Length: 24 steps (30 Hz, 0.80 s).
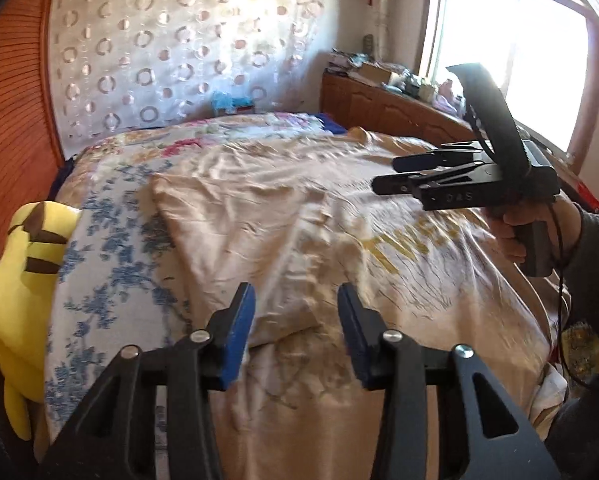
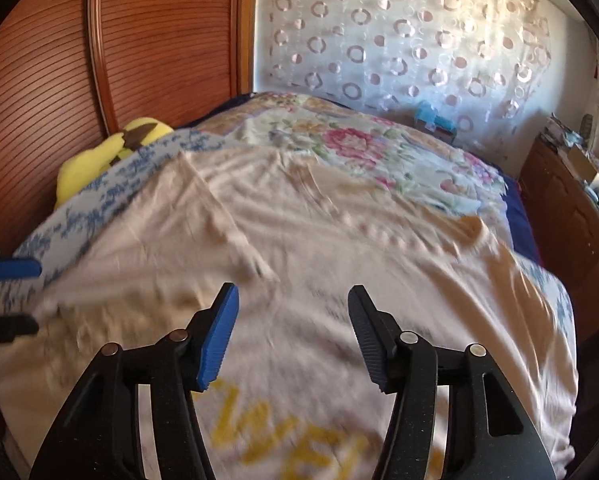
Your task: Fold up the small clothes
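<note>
Both hand-held grippers hover spread and empty over the cream T-shirt (image 1: 299,216): left hand-held gripper (image 1: 295,328), right hand-held gripper (image 2: 291,332). It lies flat on the bed (image 2: 339,132) below and ahead of both, its length running away from them, the yellow lettering (image 2: 259,436) nearest the right one.

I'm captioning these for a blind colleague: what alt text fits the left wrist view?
A cream T-shirt with yellow lettering lies spread on a floral bedspread, below the open, empty left gripper. The right gripper hovers over the shirt's right side; a yellow plush toy sits at left.
</note>
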Each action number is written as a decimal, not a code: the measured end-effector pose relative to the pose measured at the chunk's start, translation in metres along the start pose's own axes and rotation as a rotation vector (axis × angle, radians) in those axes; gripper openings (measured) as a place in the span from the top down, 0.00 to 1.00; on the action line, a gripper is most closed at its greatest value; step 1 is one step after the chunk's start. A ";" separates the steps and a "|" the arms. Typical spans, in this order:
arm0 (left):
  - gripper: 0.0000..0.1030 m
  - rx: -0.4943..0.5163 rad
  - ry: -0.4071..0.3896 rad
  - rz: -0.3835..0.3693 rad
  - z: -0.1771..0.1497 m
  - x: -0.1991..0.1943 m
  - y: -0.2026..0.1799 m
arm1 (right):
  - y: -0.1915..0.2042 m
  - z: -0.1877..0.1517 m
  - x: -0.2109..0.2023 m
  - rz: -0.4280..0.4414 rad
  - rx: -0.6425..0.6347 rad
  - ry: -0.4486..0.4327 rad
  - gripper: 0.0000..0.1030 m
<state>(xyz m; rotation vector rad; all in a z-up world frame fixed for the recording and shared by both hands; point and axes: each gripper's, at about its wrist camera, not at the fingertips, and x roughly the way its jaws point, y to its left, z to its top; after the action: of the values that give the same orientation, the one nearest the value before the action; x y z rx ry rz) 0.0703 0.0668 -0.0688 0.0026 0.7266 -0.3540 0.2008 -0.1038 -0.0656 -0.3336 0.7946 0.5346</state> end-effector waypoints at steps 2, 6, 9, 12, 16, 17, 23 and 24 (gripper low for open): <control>0.69 0.009 0.023 -0.004 -0.001 0.008 -0.004 | -0.010 -0.015 0.000 -0.022 0.000 0.023 0.42; 0.73 0.025 0.065 0.010 -0.005 0.022 -0.009 | -0.035 -0.038 0.007 -0.061 0.030 0.074 0.42; 0.77 0.031 0.096 0.017 -0.006 0.029 -0.010 | -0.049 -0.046 0.008 -0.042 0.071 0.074 0.40; 0.96 0.045 0.093 0.008 -0.005 0.031 -0.012 | -0.055 -0.048 0.008 -0.034 0.094 0.069 0.33; 0.99 0.054 0.061 -0.025 -0.001 0.017 -0.020 | -0.058 -0.047 0.010 -0.022 0.112 0.080 0.24; 0.99 0.057 0.054 -0.032 0.000 0.013 -0.022 | -0.057 -0.046 0.011 -0.024 0.110 0.080 0.23; 0.99 0.091 0.022 0.013 0.006 -0.005 -0.037 | -0.054 -0.046 0.011 -0.033 0.108 0.082 0.19; 0.99 0.092 0.018 0.045 0.007 -0.005 -0.036 | -0.055 -0.045 0.011 -0.034 0.106 0.081 0.19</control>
<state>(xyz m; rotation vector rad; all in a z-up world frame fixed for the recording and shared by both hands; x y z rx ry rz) 0.0598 0.0335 -0.0559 0.1088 0.7264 -0.3448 0.2121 -0.1665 -0.0993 -0.2713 0.8909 0.4473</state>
